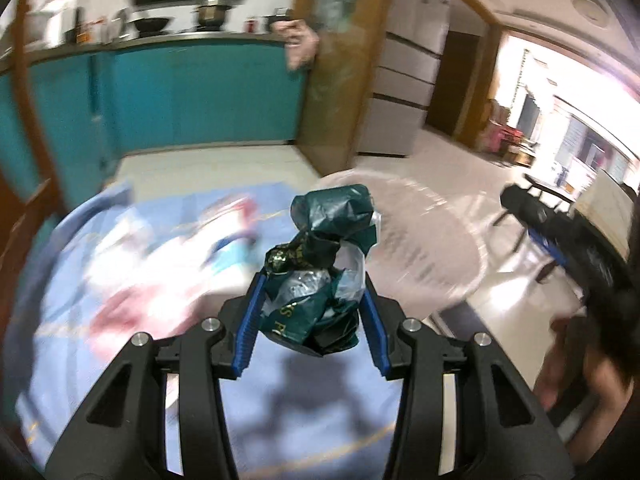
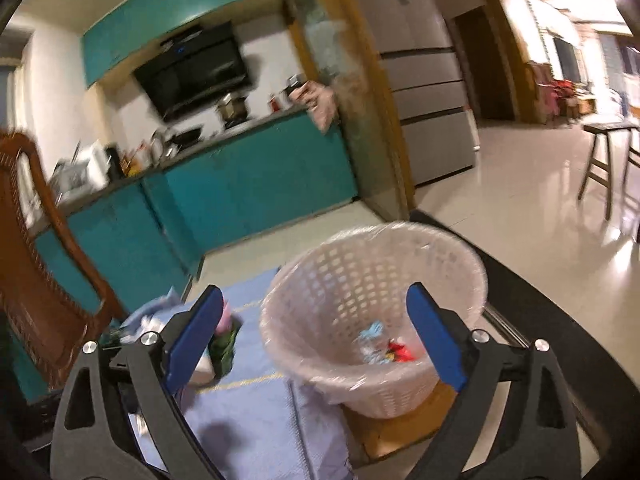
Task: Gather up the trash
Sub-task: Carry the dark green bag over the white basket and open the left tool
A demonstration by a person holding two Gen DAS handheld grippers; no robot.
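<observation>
My left gripper (image 1: 312, 284) is shut on a crumpled dark green and clear plastic wrapper (image 1: 324, 264), held above the blue tablecloth (image 1: 120, 360). A white plastic lattice wastebasket (image 2: 372, 280) with a clear liner stands tilted at the table's right edge; it shows blurred in the left wrist view (image 1: 420, 240) just beyond the wrapper. Some blue and red scraps (image 2: 384, 350) lie in its bottom. My right gripper (image 2: 316, 320) is open and empty, its fingers to either side of the basket in view. It shows at the right in the left wrist view (image 1: 532, 212).
More trash, pink and green (image 2: 224, 340), lies on the blue cloth to the left. A wooden chair (image 2: 36, 248) stands at the left. Teal kitchen cabinets (image 2: 248, 184), a fridge (image 2: 424, 80) and a stool (image 2: 604, 160) lie beyond on the tiled floor.
</observation>
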